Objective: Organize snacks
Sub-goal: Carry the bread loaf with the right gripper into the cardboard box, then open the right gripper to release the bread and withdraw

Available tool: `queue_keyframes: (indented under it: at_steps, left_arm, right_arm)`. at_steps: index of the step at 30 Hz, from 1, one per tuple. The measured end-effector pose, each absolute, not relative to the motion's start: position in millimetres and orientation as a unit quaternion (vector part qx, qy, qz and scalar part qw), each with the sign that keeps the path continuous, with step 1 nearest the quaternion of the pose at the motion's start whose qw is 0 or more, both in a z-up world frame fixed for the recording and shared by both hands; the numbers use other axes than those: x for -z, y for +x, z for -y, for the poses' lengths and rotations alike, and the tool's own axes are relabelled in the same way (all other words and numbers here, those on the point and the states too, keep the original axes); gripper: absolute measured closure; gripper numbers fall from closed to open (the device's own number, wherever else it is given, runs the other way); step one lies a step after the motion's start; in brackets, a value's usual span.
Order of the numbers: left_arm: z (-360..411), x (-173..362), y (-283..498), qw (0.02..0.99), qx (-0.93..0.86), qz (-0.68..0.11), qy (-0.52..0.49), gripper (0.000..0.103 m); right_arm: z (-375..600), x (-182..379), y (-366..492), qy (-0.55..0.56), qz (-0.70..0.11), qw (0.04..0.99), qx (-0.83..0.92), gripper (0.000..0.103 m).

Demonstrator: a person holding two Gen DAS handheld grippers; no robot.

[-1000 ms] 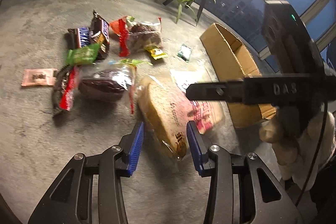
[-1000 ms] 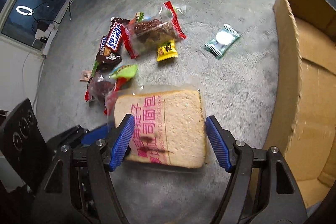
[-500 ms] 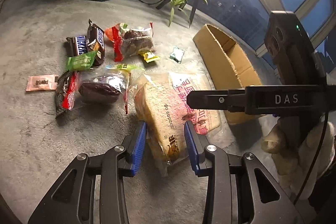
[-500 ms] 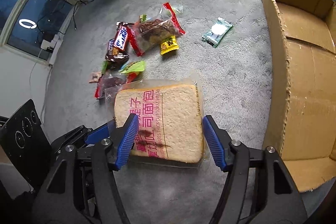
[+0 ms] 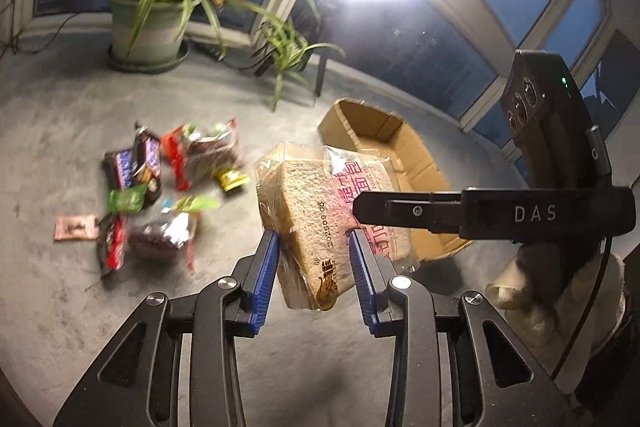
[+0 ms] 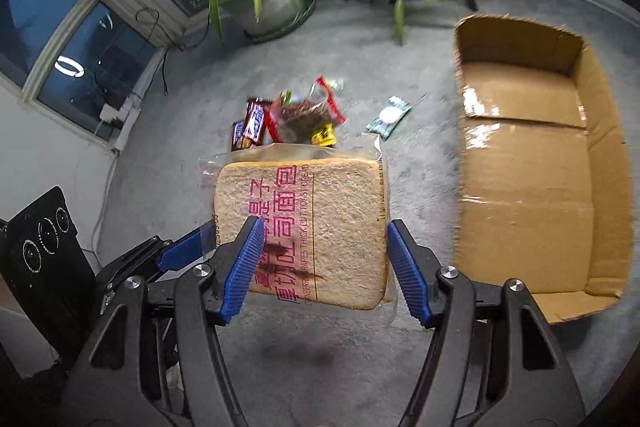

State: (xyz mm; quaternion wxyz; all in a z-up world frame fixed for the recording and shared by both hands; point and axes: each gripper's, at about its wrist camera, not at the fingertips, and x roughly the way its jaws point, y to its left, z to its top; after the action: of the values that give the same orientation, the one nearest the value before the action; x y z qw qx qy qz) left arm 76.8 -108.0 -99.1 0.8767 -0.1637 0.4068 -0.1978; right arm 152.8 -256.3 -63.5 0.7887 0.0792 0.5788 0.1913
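A bagged slice of thick toast bread (image 5: pixel 320 223) with red print is held in the air above the grey carpet. My left gripper (image 5: pixel 314 267) is shut on its near edge. My right gripper (image 6: pixel 320 263) spans the bread (image 6: pixel 316 227) from the other side, blue pads at its left and right edges; it also shows in the left wrist view (image 5: pixel 400 211). An open cardboard box (image 6: pixel 532 163) lies on the floor to the right, also seen behind the bread in the left wrist view (image 5: pixel 384 139).
Several snack packs lie on the carpet: Snickers bars (image 5: pixel 136 167), brown cakes in red-edged wrappers (image 5: pixel 208 151), a green candy (image 5: pixel 128 199), a pink sachet (image 5: pixel 76 227), a teal sachet (image 6: pixel 390 117). Potted plants (image 5: pixel 148 23) stand by the windows.
The bread has been lifted off the carpet between both grippers. Both grippers have risen and tilted up; the box and windows show more.
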Motion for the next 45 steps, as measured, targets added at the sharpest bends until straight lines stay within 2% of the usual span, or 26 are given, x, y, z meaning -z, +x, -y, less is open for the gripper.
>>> queue_keyframes:
  at_steps: [13, 28, 45]
  left_arm:
    - [173.7, 81.0, 99.5, 0.876, 0.248, -0.385, -0.153, 0.069]
    - [250.1, 101.2, 122.3, 0.856, 0.288, -0.413, -0.113, 0.069]
    - [246.2, 93.6, 120.1, 0.864, 0.286, -0.404, -0.092, 0.069]
  right_arm:
    - [327.5, 32.7, 154.6, 0.081, -0.548, 0.82, -0.145, 0.036]
    - [397.2, 48.2, 160.4, 0.089, -0.552, 0.825, -0.083, 0.036]
    - [394.6, 42.7, 157.5, 0.068, -0.536, 0.839, -0.055, 0.036]
